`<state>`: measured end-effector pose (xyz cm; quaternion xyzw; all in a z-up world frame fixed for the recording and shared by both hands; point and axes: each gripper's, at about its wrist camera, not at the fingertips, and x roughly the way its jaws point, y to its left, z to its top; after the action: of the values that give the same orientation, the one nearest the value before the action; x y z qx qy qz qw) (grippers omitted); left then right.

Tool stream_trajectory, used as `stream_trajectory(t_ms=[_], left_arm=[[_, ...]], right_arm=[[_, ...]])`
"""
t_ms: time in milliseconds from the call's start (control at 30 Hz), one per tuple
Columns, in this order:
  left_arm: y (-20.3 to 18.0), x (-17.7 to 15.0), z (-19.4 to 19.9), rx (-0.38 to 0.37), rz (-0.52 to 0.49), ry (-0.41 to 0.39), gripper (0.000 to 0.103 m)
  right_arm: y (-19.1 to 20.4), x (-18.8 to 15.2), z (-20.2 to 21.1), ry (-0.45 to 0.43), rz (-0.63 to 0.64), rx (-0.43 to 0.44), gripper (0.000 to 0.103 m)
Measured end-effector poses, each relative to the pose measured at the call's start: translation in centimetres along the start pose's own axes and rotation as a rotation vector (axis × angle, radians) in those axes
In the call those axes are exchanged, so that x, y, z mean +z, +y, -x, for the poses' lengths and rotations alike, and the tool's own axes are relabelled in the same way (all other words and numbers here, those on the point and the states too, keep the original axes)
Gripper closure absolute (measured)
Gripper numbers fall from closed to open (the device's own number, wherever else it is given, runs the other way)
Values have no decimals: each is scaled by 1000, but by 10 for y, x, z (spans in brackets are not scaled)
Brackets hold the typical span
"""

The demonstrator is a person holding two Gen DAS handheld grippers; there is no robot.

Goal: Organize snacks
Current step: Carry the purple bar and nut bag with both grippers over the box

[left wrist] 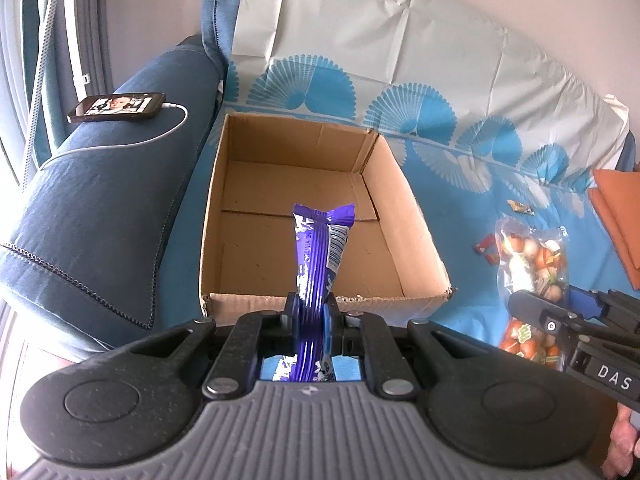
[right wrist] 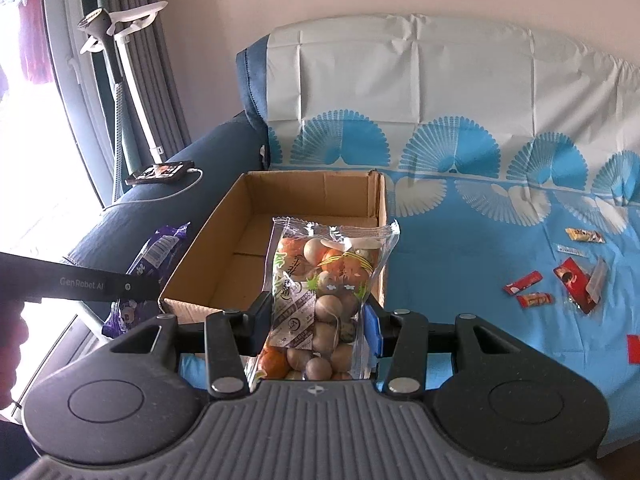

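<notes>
My left gripper [left wrist: 312,312] is clenched on a crinkled purple foil snack packet [left wrist: 318,248] poking toward twelve o'clock over the empty brown cardboard box [left wrist: 416,216] — I'd release low, flat against the left wall. My right gripper [right wrist: 316,320] grasps a clear plastic bag of round nuts [right wrist: 324,292], seemingly short of the near rim — carry it further in.

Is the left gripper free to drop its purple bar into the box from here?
Probably yes: the left gripper holds the purple bar at the near wall of the open, empty box, nothing between.
</notes>
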<state>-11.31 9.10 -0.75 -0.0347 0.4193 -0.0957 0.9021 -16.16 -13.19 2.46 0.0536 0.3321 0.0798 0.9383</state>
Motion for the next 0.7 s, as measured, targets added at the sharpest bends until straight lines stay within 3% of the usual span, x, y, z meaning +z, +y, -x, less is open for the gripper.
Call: stream_trajectory(t_ms=[700], left_arm=[[3,10,-17,11,-10,19,91]], right_arm=[[-2,3,-13,14,-31,-9,54]])
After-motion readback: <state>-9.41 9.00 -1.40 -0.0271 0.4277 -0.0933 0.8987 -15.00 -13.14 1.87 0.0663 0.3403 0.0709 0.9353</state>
